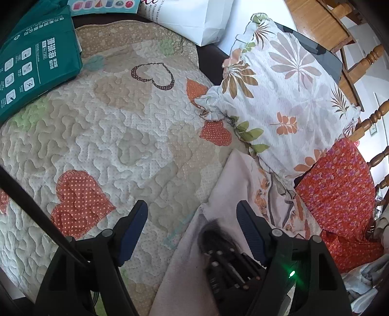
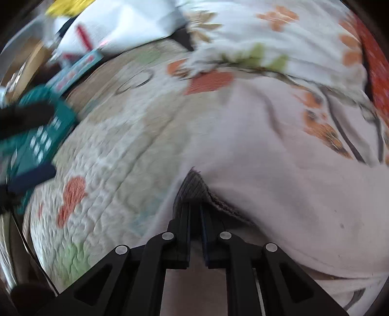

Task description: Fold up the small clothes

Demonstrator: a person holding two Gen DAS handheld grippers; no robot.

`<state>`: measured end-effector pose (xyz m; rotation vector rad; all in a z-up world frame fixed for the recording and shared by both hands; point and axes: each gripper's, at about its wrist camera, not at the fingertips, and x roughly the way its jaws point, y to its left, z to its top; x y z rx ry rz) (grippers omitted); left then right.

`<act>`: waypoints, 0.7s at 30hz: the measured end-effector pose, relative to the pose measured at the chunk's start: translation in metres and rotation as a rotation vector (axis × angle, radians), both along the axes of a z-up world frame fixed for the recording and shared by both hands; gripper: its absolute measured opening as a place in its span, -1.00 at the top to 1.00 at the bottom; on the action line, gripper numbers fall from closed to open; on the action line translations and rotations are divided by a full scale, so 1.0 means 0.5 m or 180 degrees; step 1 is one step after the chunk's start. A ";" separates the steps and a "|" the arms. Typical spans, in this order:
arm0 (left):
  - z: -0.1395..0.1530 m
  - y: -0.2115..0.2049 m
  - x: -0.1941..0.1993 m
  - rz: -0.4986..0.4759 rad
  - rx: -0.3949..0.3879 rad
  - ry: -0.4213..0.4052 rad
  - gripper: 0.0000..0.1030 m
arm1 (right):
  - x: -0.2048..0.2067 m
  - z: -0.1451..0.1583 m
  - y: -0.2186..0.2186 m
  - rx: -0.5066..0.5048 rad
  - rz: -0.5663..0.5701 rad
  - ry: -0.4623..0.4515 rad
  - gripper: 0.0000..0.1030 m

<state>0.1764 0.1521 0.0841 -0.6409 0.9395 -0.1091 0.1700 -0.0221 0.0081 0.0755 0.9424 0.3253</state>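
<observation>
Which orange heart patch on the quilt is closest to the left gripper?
The large polka-dot heart just beside the left gripper; the other orange hearts lie by the pillow.

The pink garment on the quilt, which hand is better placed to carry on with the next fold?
Right, probably. The right tool is already clamped on the pink garment at its grey edge, while the left tool is open with nothing gripped.

Quilt (image 1: 109, 126) middle is free; green pack (image 1: 36, 68) blocks the left, pillow (image 1: 287, 92) the right, white bag (image 1: 194, 19) at back.
</observation>
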 end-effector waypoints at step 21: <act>-0.031 -0.051 0.001 -0.0180 0.0168 0.0113 -0.44 | -0.064 0.033 -0.150 0.0115 -0.0064 0.0278 0.62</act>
